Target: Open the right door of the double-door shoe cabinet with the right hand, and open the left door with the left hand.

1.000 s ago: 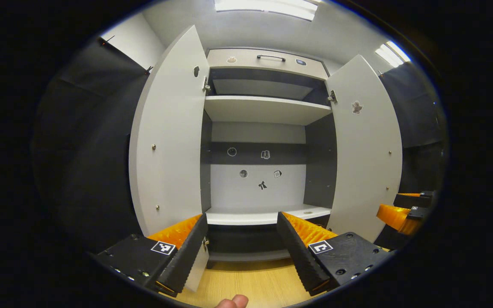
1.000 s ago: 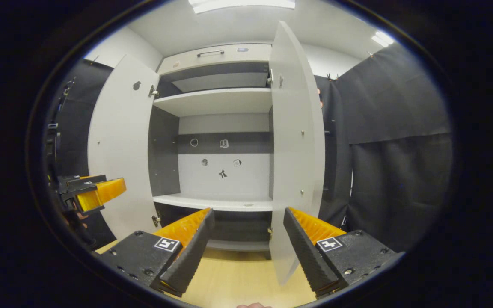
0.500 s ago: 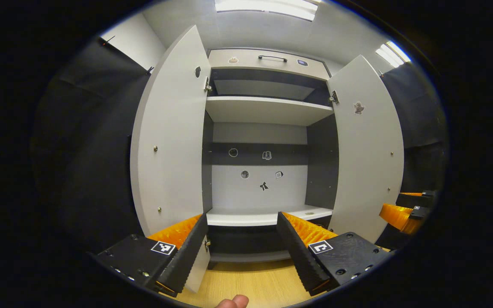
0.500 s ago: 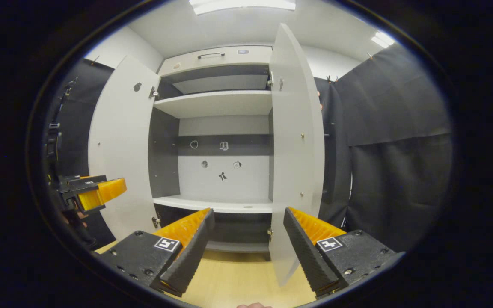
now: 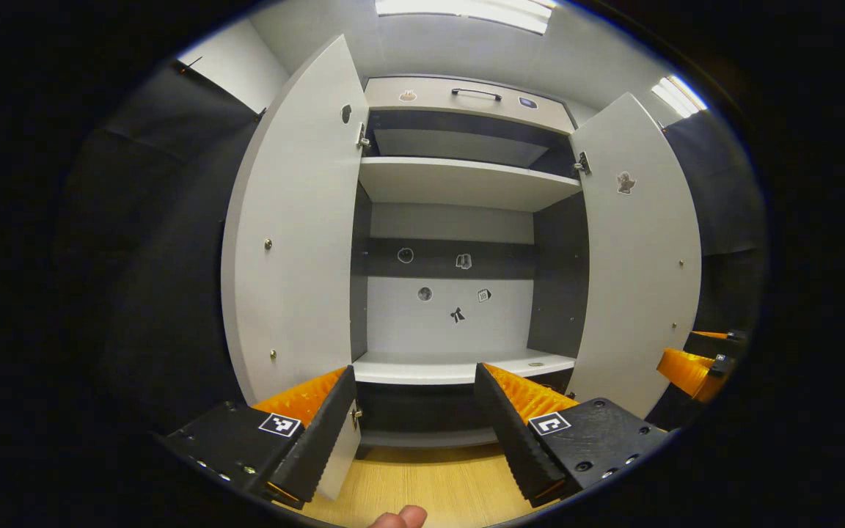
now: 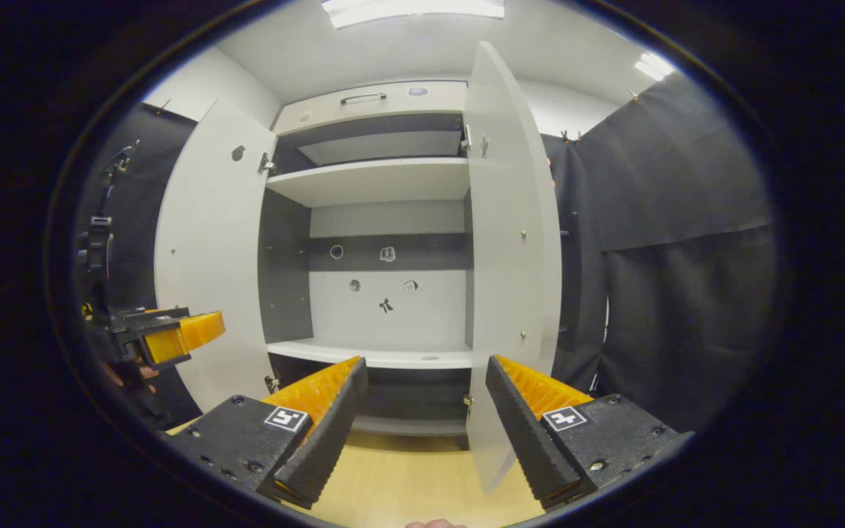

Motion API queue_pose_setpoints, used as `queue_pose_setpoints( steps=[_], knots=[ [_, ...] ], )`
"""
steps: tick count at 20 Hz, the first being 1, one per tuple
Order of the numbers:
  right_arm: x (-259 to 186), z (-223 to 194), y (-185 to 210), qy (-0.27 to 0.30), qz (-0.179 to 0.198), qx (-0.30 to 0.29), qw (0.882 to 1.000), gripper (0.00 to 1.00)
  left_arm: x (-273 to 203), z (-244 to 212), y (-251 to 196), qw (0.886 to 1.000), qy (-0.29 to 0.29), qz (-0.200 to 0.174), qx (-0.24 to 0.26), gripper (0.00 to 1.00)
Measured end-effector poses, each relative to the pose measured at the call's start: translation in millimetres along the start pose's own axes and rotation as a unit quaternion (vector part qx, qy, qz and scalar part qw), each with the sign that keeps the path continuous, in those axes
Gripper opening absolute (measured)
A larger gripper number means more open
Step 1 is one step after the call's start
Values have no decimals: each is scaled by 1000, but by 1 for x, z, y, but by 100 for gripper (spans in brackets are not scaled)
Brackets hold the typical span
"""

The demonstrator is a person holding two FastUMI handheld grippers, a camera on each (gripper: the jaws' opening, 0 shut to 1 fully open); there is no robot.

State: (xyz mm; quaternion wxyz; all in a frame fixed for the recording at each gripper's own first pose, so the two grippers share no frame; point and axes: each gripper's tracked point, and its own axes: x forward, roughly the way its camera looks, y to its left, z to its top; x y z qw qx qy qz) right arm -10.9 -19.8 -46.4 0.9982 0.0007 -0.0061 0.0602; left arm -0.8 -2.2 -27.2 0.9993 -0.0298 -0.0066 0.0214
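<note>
Wooden floor (image 5: 430, 488) lies below the open cabinet (image 5: 459, 183).

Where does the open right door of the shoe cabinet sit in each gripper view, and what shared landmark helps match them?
Left gripper view: the right door stands open at the right of the picture, its inner face towards the camera.
Right gripper view: the right door rises just right of centre, seen nearly edge-on.
Shared landmark: the small dark bow-shaped sticker on the cabinet's back panel.
</note>
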Motion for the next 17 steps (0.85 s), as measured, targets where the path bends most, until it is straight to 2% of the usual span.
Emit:
queue_pose_setpoints(
  steps=[17],
  knots=[
    [10,-3,-5,5,-4,14,1000,100,6,-1,-12,1000,-2,-16,8,97]
  ],
)
